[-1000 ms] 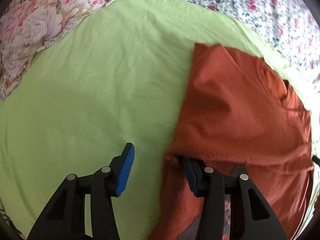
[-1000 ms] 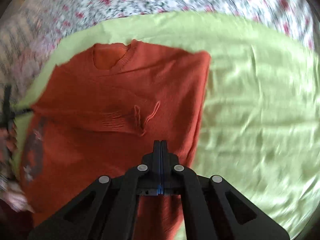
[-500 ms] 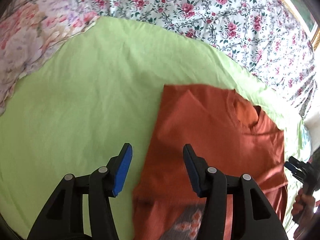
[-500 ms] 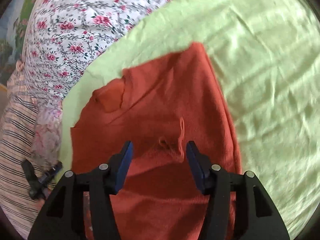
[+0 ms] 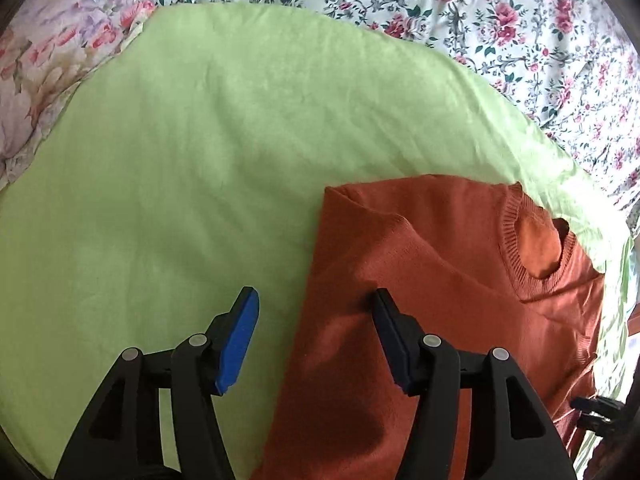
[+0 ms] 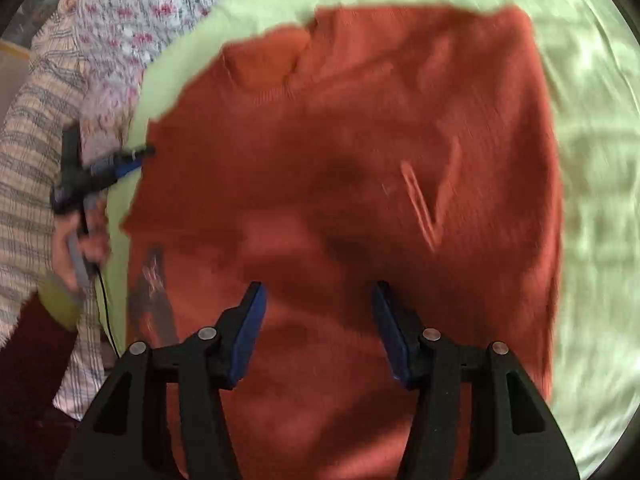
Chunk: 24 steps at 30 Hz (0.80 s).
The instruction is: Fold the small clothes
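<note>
Orange sweater [image 5: 452,280] lies side-folded on the green sheet [image 5: 180,160] (bottom-to-collar fold remains, I judge); your left gripper [image 5: 316,334], still opening, and right gripper [image 6: 318,328] are spread, empty.

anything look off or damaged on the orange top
Yes: the orange sweater has a loose pulled loop of yarn standing out from its front in the right wrist view, which looks like a snag. That view is blurred, so I can't judge more.

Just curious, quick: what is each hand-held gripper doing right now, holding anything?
Left hand-held gripper: open, jaws just widened, holding nothing.
Right hand-held gripper: open above the orange sweater, holding nothing.
</note>
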Motion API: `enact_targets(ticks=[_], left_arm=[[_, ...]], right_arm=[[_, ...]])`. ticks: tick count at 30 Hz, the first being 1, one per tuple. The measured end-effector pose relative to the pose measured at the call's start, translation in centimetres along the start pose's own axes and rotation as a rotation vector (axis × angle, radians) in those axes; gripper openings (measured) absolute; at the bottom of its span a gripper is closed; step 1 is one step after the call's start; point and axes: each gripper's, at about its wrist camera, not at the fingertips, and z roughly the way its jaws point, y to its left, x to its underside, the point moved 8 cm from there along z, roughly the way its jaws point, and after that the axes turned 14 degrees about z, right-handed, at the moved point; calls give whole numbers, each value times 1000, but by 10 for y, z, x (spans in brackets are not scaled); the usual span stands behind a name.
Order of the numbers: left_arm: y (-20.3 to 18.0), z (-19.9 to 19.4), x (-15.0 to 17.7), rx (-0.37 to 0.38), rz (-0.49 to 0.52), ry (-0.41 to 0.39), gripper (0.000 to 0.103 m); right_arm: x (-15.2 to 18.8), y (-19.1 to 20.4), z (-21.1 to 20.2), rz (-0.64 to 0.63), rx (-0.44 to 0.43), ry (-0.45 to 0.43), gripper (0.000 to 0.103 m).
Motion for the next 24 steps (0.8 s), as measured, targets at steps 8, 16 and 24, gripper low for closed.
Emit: enact_targets(ticks=[8,16,24], left_arm=[[-1,5,-2,-1,5,2,62],[-4,7,-7,-2,27,6,64],[0,16,-10,28,23,16,69]], right_arm=[[-30,12,-55,20,-142,-203,57],[-45,20,2,-83,-70,-13,56],[5,-5,-29,-78,-69,40,56]])
